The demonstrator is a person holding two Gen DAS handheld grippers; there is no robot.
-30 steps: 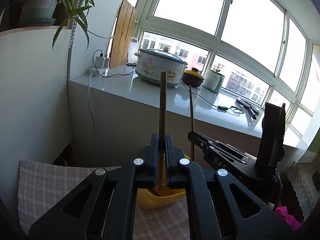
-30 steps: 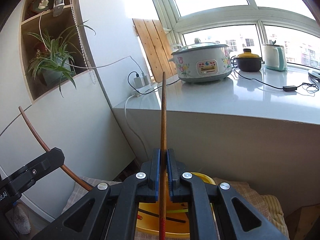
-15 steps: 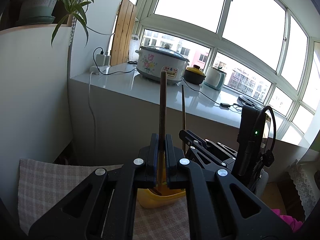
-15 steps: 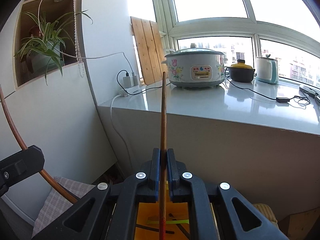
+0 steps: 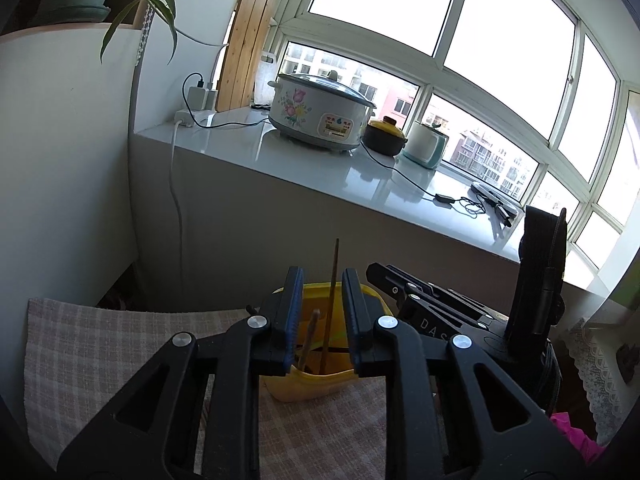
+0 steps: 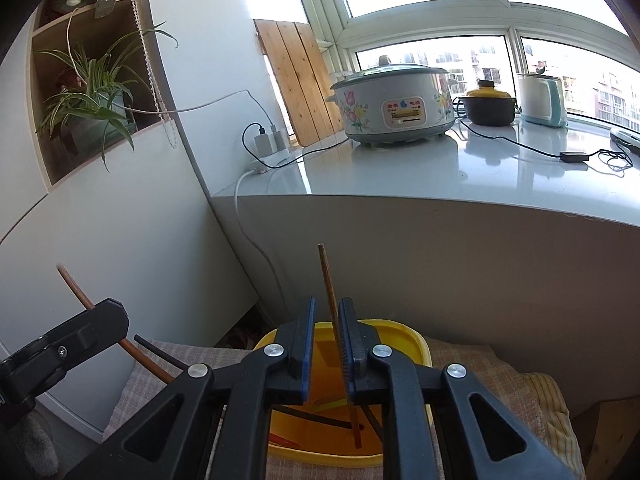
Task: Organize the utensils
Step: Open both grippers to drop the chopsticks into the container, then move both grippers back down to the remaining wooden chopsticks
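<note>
Both grippers hang over the yellow bin (image 6: 404, 330) with jaws apart. Between the right gripper (image 6: 326, 344) pads a chopstick (image 6: 329, 280) stands in the bin, leaning close against the right pad; whether it touches is unclear. Ahead of the left gripper (image 5: 319, 312), two sticks (image 5: 332, 280) stand in the bin (image 5: 308, 384), gripped by neither jaw. The bin rests on a checked cloth (image 5: 100, 336).
</note>
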